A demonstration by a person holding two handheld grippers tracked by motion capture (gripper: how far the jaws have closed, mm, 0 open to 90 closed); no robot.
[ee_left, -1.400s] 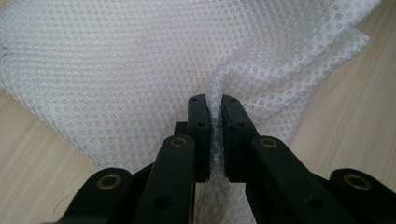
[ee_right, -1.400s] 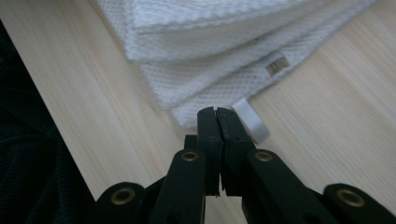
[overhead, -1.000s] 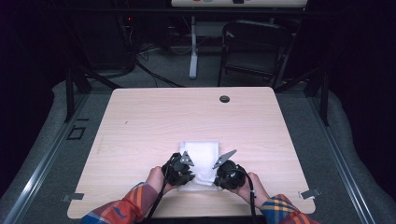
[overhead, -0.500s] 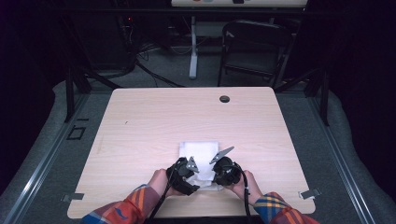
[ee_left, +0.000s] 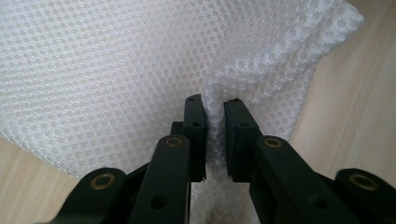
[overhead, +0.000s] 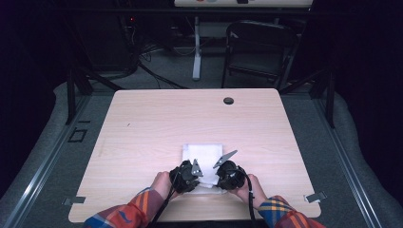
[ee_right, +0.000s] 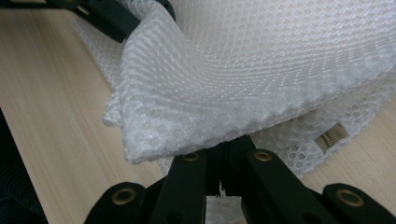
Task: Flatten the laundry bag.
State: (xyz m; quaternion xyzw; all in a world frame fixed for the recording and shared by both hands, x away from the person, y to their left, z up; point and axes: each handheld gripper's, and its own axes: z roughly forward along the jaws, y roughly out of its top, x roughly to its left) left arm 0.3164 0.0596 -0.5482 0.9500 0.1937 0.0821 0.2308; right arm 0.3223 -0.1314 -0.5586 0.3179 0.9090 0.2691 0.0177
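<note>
A white mesh bag lies folded on the wooden table, near its front edge. Both grippers sit at the bag's near edge, side by side. My left gripper has just been closing its jaws, and in the left gripper view its pads now pinch an upright fold of the mesh; the left gripper is shut on it. My right gripper is shut on the mesh too: a lifted layer of the bag curls up over the right gripper. A small zip tab shows on the lower layer.
A round cable hole sits near the table's far edge. A dark chair and cables stand on the floor behind the table. Metal clips mark the front corners. The left gripper's jaws show at the right gripper view's top left.
Both hands have edged slightly toward each other at the bag's near edge. Less of the bag shows in front of the grippers than a second ago.
</note>
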